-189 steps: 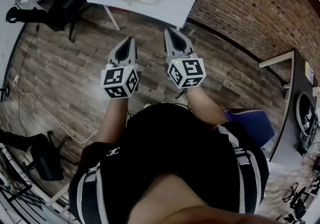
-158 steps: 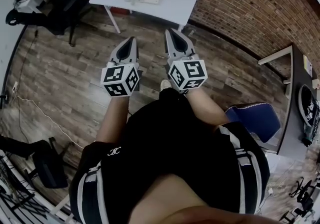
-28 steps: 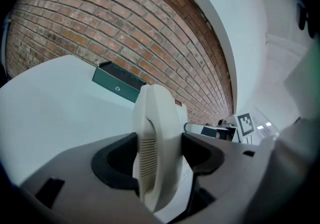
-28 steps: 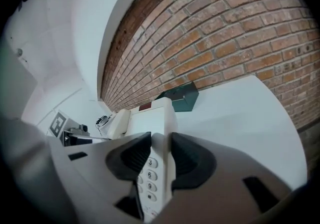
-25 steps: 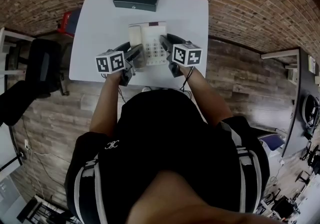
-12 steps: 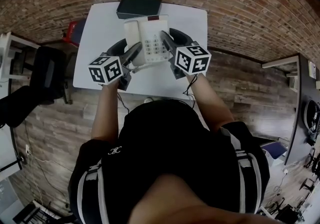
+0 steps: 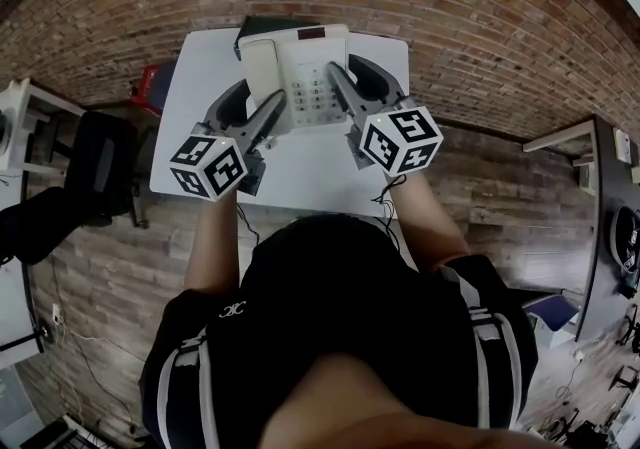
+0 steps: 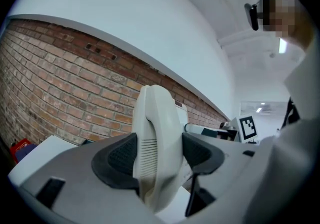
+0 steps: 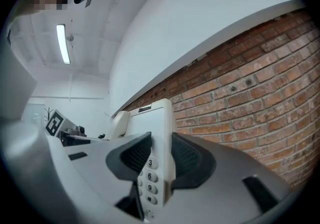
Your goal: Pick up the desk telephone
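The cream desk telephone [image 7: 298, 67] hangs in the air above the white table [image 7: 300, 177], gripped at both sides. My left gripper [image 7: 260, 102] is shut on its handset side; in the left gripper view the dark pads press the handset [image 8: 155, 133] from both sides. My right gripper [image 7: 352, 75] is shut on the keypad edge; the right gripper view shows the number keys [image 9: 148, 175] between its jaws. Both grippers point roughly level toward the brick wall [image 7: 480, 27].
A black box [image 7: 256, 23] at the table's back edge is mostly hidden behind the phone. A red object [image 7: 155, 85] and a black chair [image 7: 95, 162] stand left of the table. Another desk [image 7: 600, 197] is at the right.
Both grippers have risen with the telephone between them. It has left the tabletop and now looks larger and nearer the camera, covering the black box.
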The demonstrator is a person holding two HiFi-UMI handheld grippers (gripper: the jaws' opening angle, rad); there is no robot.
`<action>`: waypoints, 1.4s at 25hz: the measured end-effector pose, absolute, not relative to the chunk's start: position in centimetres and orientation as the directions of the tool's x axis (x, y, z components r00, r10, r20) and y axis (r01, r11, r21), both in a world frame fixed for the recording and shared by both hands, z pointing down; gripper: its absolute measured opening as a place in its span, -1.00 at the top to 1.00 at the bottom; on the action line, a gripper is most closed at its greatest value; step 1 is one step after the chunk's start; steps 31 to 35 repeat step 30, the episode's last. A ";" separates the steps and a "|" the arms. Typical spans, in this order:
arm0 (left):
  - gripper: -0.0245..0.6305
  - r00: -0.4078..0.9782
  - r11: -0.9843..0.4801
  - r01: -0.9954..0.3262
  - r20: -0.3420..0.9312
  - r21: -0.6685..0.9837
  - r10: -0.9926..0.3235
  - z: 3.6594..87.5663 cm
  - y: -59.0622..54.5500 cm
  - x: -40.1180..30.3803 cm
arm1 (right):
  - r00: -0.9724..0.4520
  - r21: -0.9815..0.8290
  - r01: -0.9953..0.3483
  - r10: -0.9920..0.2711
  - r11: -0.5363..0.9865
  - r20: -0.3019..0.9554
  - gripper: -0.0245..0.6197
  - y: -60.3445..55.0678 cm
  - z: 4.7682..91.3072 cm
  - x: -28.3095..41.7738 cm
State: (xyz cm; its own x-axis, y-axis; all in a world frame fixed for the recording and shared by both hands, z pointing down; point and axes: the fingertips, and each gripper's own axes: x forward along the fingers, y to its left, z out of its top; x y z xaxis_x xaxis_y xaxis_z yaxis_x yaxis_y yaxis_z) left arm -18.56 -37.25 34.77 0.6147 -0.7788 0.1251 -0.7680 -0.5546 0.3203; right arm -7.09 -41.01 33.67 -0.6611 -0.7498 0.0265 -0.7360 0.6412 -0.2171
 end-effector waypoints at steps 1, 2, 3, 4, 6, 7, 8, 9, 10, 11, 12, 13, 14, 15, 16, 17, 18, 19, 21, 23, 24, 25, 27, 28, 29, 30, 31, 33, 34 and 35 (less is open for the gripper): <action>0.06 0.617 -0.561 -0.767 0.117 0.312 -0.778 34.4 -37.1 -18.4 | -0.659 -0.210 -0.738 -0.752 0.641 0.018 0.58 -40.8 33.3 -6.9; 0.06 0.620 -0.566 -0.765 0.111 0.308 -0.777 34.2 -37.0 -18.2 | -0.657 -0.205 -0.739 -0.754 0.642 0.011 0.58 -40.7 33.0 -6.7; 0.06 0.621 -0.569 -0.763 0.107 0.306 -0.776 34.0 -36.9 -18.2 | -0.656 -0.202 -0.740 -0.755 0.642 0.006 0.58 -40.5 32.8 -6.6; 0.06 0.623 -0.571 -0.762 0.105 0.306 -0.776 33.9 -36.8 -18.1 | -0.655 -0.200 -0.740 -0.755 0.642 0.002 0.58 -40.4 32.7 -6.6; 0.06 0.624 -0.573 -0.761 0.104 0.304 -0.774 33.9 -36.5 -18.0 | -0.655 -0.198 -0.740 -0.756 0.643 -0.004 0.58 -40.1 32.6 -6.5; 0.06 0.625 -0.574 -0.761 0.105 0.303 -0.773 33.9 -36.4 -18.0 | -0.654 -0.197 -0.741 -0.756 0.642 -0.006 0.58 -40.0 32.6 -6.5; 0.06 0.626 -0.575 -0.760 0.106 0.303 -0.772 34.0 -36.4 -18.0 | -0.653 -0.196 -0.742 -0.757 0.641 -0.008 0.58 -40.0 32.6 -6.4; 0.06 0.627 -0.575 -0.759 0.107 0.304 -0.771 34.0 -36.4 -17.9 | -0.652 -0.196 -0.743 -0.759 0.640 -0.008 0.58 -39.9 32.5 -6.4; 0.06 0.628 -0.575 -0.759 0.108 0.305 -0.771 33.9 -36.3 -17.9 | -0.651 -0.197 -0.744 -0.759 0.639 -0.008 0.58 -39.9 32.5 -6.4; 0.06 0.627 -0.575 -0.759 0.108 0.305 -0.771 33.9 -36.3 -17.9 | -0.650 -0.198 -0.744 -0.760 0.638 -0.008 0.58 -39.9 32.5 -6.4; 0.06 0.626 -0.574 -0.760 0.107 0.303 -0.772 33.8 -36.2 -17.9 | -0.650 -0.200 -0.743 -0.760 0.639 -0.008 0.58 -39.8 32.5 -6.4; 0.06 0.625 -0.574 -0.761 0.106 0.302 -0.773 33.8 -36.2 -18.0 | -0.651 -0.202 -0.742 -0.759 0.639 -0.009 0.58 -39.8 32.4 -6.4; 0.06 0.624 -0.573 -0.762 0.105 0.301 -0.775 33.7 -36.2 -18.0 | -0.652 -0.203 -0.741 -0.758 0.640 -0.011 0.58 -39.7 32.4 -6.4; 0.06 0.623 -0.573 -0.763 0.103 0.301 -0.776 33.7 -36.1 -18.0 | -0.652 -0.205 -0.740 -0.758 0.640 -0.012 0.58 -39.7 32.4 -6.4; 0.06 0.622 -0.572 -0.763 0.101 0.302 -0.776 33.6 -36.1 -18.0 | -0.652 -0.206 -0.740 -0.758 0.640 -0.013 0.58 -39.7 32.4 -6.4; 0.06 0.622 -0.572 -0.762 0.100 0.304 -0.777 33.6 -36.1 -18.0 | -0.652 -0.206 -0.741 -0.759 0.640 -0.013 0.58 -39.7 32.3 -6.4; 0.06 0.622 -0.571 -0.762 0.100 0.306 -0.777 33.6 -36.1 -18.0 | -0.651 -0.206 -0.741 -0.759 0.639 -0.014 0.58 -39.7 32.3 -6.4; 0.06 0.622 -0.570 -0.762 0.101 0.308 -0.777 33.7 -36.1 -18.0 | -0.650 -0.208 -0.741 -0.760 0.638 -0.014 0.58 -39.8 32.3 -6.4; 0.06 0.623 -0.569 -0.761 0.106 0.313 -0.775 33.9 -36.2 -18.0 | -0.649 -0.212 -0.742 -0.761 0.636 -0.015 0.58 -39.8 32.4 -6.4; 0.06 0.625 -0.568 -0.760 0.114 0.315 -0.772 34.0 -36.3 -18.1 | -0.649 -0.219 -0.741 -0.761 0.635 -0.012 0.58 -39.9 32.6 -6.5; 0.06 0.625 -0.567 -0.761 0.119 0.315 -0.772 34.0 -36.3 -18.1 | -0.650 -0.225 -0.739 -0.760 0.634 -0.009 0.58 -39.9 32.7 -6.5; 0.06 0.624 -0.566 -0.762 0.123 0.314 -0.772 34.1 -36.4 -18.2 | -0.651 -0.233 -0.738 -0.759 0.634 -0.005 0.58 -40.0 32.9 -6.6; 0.06 0.622 -0.563 -0.764 0.131 0.315 -0.772 34.3 -36.5 -18.4 | -0.650 -0.247 -0.736 -0.760 0.630 0.001 0.58 -40.1 33.2 -6.8; 0.06 0.622 -0.561 -0.765 0.135 0.317 -0.771 34.4 -36.6 -18.5 | -0.649 -0.251 -0.737 -0.761 0.628 0.004 0.58 -40.2 33.3 -6.9; 0.06 0.622 -0.559 -0.765 0.138 0.319 -0.771 34.5 -36.7 -18.6 | -0.648 -0.256 -0.738 -0.762 0.625 0.006 0.58 -40.3 33.5 -7.0; 0.06 0.621 -0.558 -0.765 0.141 0.322 -0.771 34.7 -36.7 -18.7 | -0.646 -0.260 -0.738 -0.763 0.623 0.009 0.58 -40.4 33.7 -7.1; 0.06 0.621 -0.558 -0.765 0.141 0.322 -0.771 34.7 -36.7 -18.7 | -0.646 -0.260 -0.738 -0.763 0.623 0.009 0.58 -40.4 33.7 -7.1; 0.06 0.621 -0.558 -0.765 0.141 0.322 -0.771 34.7 -36.7 -18.7 | -0.646 -0.260 -0.738 -0.763 0.623 0.009 0.58 -40.4 33.7 -7.1; 0.06 0.621 -0.558 -0.765 0.141 0.322 -0.771 34.7 -36.7 -18.7 | -0.646 -0.260 -0.738 -0.763 0.623 0.009 0.58 -40.4 33.7 -7.1; 0.06 0.621 -0.558 -0.765 0.141 0.322 -0.771 34.7 -36.7 -18.7 | -0.646 -0.260 -0.738 -0.763 0.623 0.009 0.58 -40.4 33.7 -7.1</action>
